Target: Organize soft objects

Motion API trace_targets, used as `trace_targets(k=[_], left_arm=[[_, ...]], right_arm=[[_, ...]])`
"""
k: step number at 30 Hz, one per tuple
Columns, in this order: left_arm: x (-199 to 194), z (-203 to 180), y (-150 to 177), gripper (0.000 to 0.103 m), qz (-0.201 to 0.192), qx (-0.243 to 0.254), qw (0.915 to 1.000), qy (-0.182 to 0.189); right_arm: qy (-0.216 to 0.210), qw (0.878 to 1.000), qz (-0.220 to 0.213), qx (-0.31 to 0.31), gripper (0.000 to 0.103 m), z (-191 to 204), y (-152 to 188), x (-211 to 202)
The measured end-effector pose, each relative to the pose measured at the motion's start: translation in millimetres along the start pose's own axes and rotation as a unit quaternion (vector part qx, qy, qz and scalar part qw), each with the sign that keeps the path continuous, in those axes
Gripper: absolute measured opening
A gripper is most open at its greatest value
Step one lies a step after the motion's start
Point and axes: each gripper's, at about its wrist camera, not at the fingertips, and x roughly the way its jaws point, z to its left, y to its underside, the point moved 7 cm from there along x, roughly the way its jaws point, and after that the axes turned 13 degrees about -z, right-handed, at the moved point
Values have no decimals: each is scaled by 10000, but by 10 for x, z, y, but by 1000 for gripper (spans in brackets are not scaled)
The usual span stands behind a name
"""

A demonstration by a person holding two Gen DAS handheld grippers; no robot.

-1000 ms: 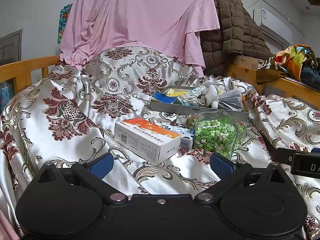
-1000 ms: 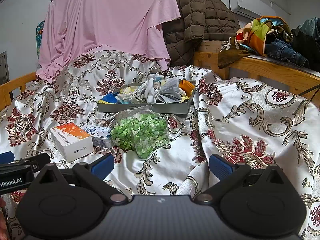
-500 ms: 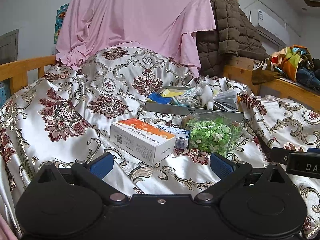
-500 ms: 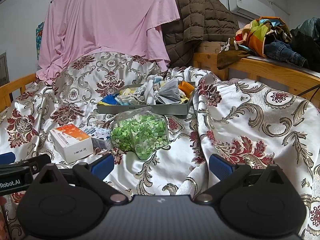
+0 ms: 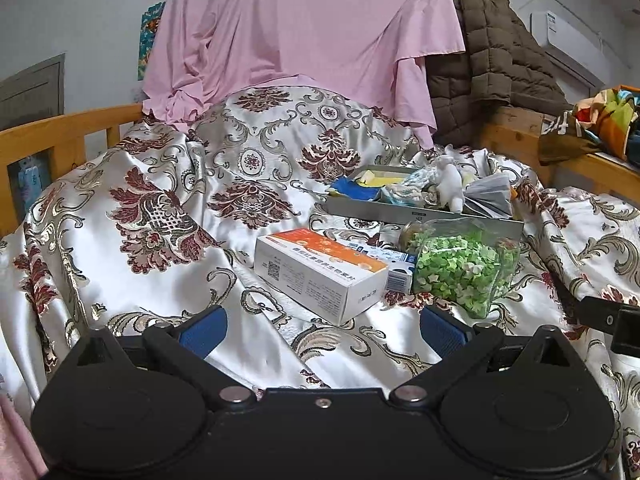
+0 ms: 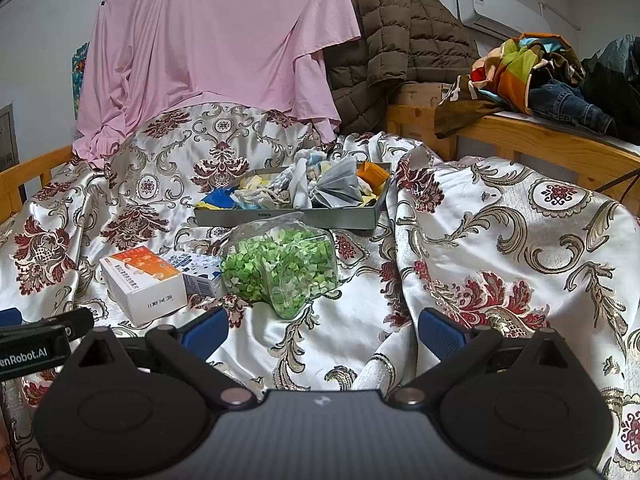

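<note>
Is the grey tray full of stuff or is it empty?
Full. The grey tray is heaped above its rim with soft things: a grey bag, blue, yellow and orange pieces, and white cloth.

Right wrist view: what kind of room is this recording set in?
Most likely a lived-in bedroom. A floral satin bedspread covers a bed with a wooden frame, clothes hang and pile up behind it, such as a brown quilted jacket, and an air conditioner sits high on the wall.
</note>
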Motion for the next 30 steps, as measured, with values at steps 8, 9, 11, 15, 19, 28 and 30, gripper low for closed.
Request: trace_targets(k=[8, 9, 11, 15, 19, 28, 30], left_arm=[[9, -32, 0, 102, 19, 51, 10000, 43], [9, -33, 0, 102, 24, 51, 10000, 51], [17, -48, 7, 102, 48, 56, 9999, 88], [22, -59, 15, 102, 56, 79, 9999, 107], [33, -61, 21, 102, 78, 83, 9999, 95], [68, -39, 42, 102, 214, 35, 9997, 82], [68, -36, 43, 102, 221, 36, 9997, 73]], right_arm=[[4, 10000, 5, -1, 103, 8, -4, 3], [2, 10000, 5, 0, 103, 7, -4, 3], [4, 10000, 6, -2, 103, 8, -4, 3], [5, 10000, 6, -3, 103, 8, -3, 2], [4, 10000, 7, -3, 103, 6, -3, 1], [5, 10000, 9, -4, 103, 11, -7, 6], [8, 10000, 10, -7, 103, 12, -8, 6]])
